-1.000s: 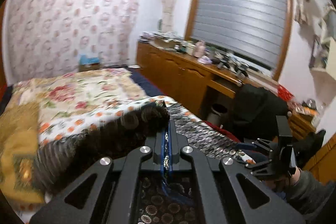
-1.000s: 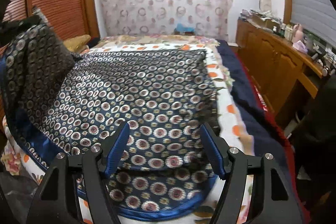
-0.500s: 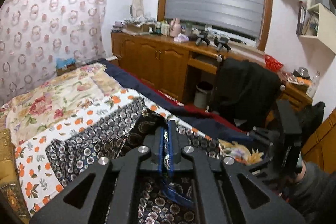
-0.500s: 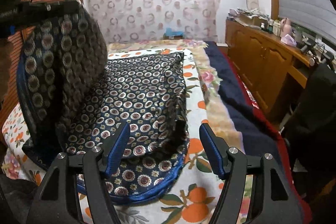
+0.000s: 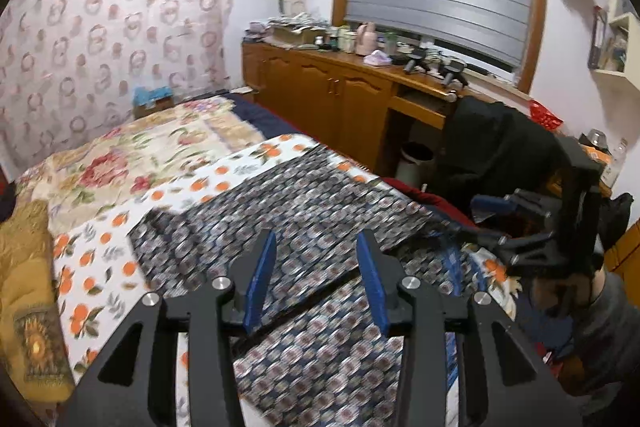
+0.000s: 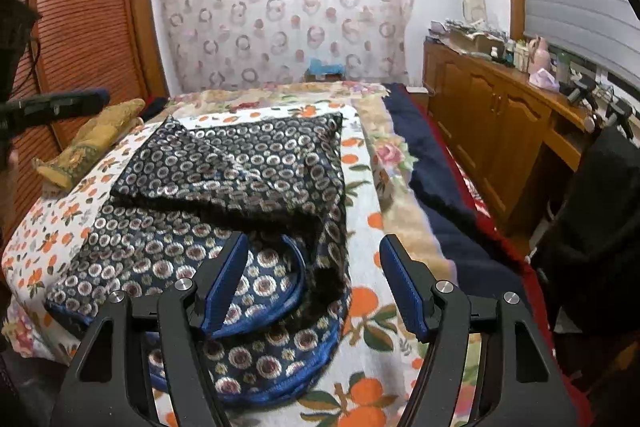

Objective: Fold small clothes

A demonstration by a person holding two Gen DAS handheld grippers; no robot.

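Note:
A dark blue garment with a ring pattern and blue trim [image 6: 240,179] lies on the bed, its left part folded over onto the rest. It also shows in the left wrist view [image 5: 304,227]. My left gripper [image 5: 316,263] is open and empty just above the garment. My right gripper [image 6: 312,275] is open and empty over the garment's near edge. It also shows at the right of the left wrist view [image 5: 532,227], and the left gripper [image 6: 56,105] shows at the left of the right wrist view.
The bed has an orange-print blanket [image 6: 372,311], a floral quilt [image 5: 132,155] and a yellow pillow [image 6: 92,139]. A wooden cabinet [image 5: 340,99] with clutter runs along the right. A black-draped chair [image 5: 500,147] stands beside the bed. A wooden wardrobe [image 6: 84,27] is on the left.
My left gripper carried the garment's edge across, then opened and let it go; the cloth now lies folded over itself. My right gripper stayed open.

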